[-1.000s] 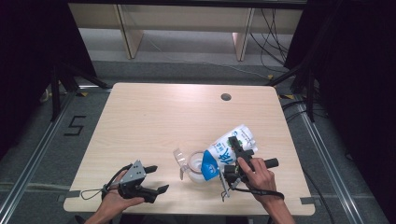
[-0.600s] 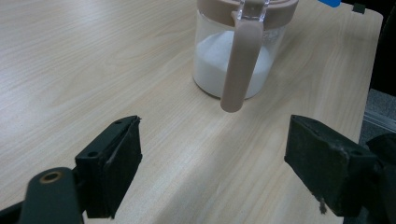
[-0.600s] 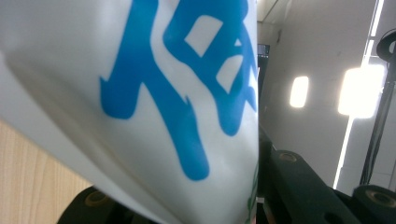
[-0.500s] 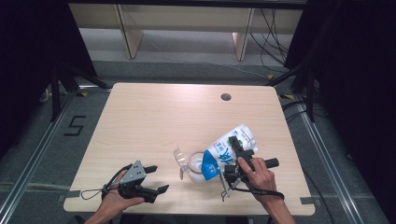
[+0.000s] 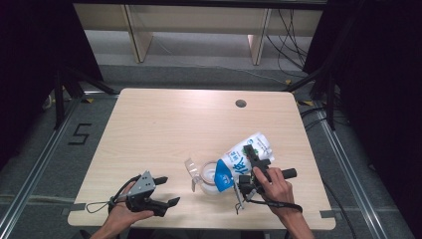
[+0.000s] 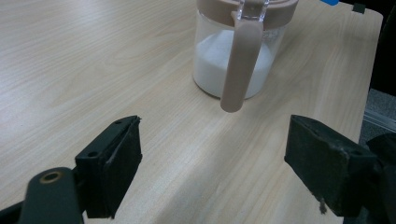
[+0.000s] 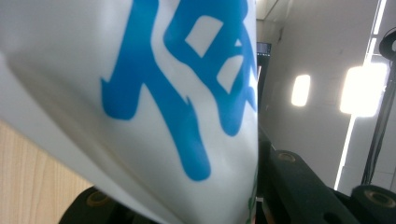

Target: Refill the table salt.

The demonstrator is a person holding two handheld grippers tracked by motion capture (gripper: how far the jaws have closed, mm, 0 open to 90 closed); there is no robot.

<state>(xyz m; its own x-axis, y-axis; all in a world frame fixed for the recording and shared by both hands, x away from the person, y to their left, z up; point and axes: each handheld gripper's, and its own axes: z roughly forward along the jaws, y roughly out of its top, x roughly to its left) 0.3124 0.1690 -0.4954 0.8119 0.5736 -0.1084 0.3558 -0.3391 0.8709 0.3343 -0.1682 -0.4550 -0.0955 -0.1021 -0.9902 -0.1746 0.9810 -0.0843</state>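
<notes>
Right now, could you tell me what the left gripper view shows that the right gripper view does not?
Left gripper view: the jar of white powder with its tan handle, upright beyond open, empty fingers. Right gripper view: the white bag with blue print, close up between the fingers, and ceiling lights behind. Both share the wooden table.

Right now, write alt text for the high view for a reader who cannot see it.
At the near edge of a wooden table, the right gripper tilts a white and blue bag over an open clear jar holding white powder. The left gripper rests open on the table to the jar's left, holding nothing.
</notes>
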